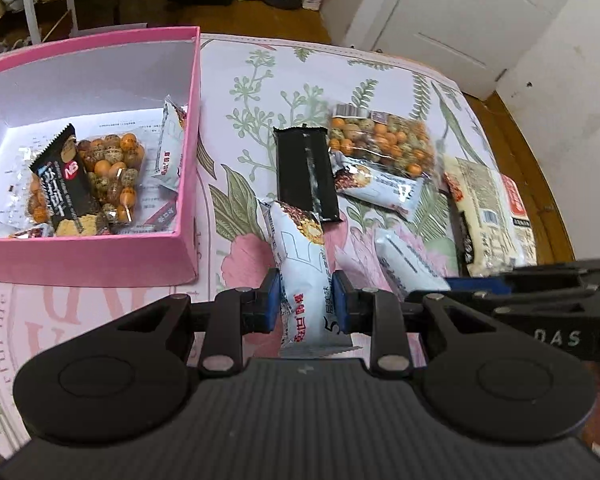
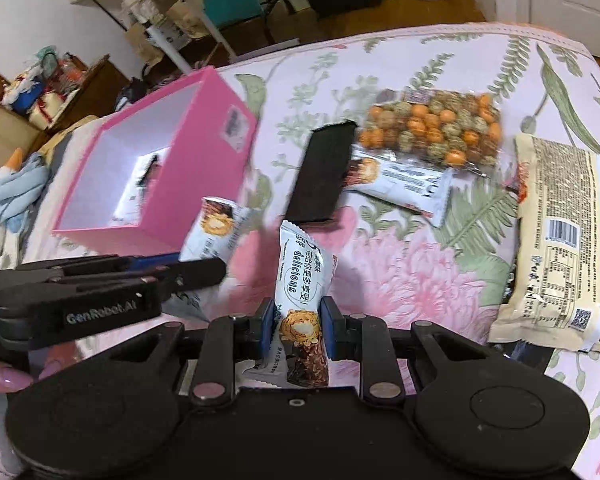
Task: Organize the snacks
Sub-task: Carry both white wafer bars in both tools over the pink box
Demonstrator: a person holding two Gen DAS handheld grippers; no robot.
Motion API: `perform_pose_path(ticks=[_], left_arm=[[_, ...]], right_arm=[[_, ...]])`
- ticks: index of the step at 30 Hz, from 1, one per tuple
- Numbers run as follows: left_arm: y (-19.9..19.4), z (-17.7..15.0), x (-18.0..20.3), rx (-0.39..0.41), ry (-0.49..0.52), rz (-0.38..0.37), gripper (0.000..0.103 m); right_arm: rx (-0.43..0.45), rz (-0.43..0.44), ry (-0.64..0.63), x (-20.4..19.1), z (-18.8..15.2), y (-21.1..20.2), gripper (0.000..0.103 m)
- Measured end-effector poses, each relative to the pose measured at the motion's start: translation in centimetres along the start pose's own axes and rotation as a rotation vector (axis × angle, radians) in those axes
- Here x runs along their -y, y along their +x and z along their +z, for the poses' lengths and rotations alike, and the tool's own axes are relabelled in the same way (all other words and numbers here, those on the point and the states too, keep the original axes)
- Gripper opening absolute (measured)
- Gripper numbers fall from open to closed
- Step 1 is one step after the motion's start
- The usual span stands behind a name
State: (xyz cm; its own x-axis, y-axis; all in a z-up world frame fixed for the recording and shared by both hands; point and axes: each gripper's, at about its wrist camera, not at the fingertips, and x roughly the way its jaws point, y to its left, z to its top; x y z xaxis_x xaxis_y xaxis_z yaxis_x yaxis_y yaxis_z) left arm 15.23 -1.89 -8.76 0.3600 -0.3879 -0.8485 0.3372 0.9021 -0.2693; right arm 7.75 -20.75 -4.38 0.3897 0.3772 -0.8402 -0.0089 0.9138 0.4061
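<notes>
L gripper (image 1: 304, 300) pinched on white snack bar (image 1: 300, 264) mid-body, R gripper (image 2: 293, 326) likewise on 2nd white bar (image 2: 302, 292); both bars look lifted off the cloth. Pkgs prob light, soft, slick foil, so grip mid-body, not the crimped ends. Pink box (image 1: 188, 128) near, partly filled. Floral cloth (image 1: 260, 80) on counter, cluttered room, wood floor.

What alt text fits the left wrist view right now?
The left gripper clamps a white snack bar above a floral cloth. A pink box at left holds snacks; a black bar and nut bag lie beyond.
</notes>
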Motion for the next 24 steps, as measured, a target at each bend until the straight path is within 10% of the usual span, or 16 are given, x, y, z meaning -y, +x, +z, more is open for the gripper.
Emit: perform_pose_path(ticks=[12,24], left_arm=[[-4.8,-1.0,-2.6,-0.011,-0.024,0.009,0.026],[-10.3,1.7,-7.3,0.159,-0.091,0.068,0.026]], right_arm=[[0.008,0.011,-0.078,-4.2,0.0,-3.8,0.028],[0.109,0.092,-0.291,-10.5,2.5,-4.2,0.028]])
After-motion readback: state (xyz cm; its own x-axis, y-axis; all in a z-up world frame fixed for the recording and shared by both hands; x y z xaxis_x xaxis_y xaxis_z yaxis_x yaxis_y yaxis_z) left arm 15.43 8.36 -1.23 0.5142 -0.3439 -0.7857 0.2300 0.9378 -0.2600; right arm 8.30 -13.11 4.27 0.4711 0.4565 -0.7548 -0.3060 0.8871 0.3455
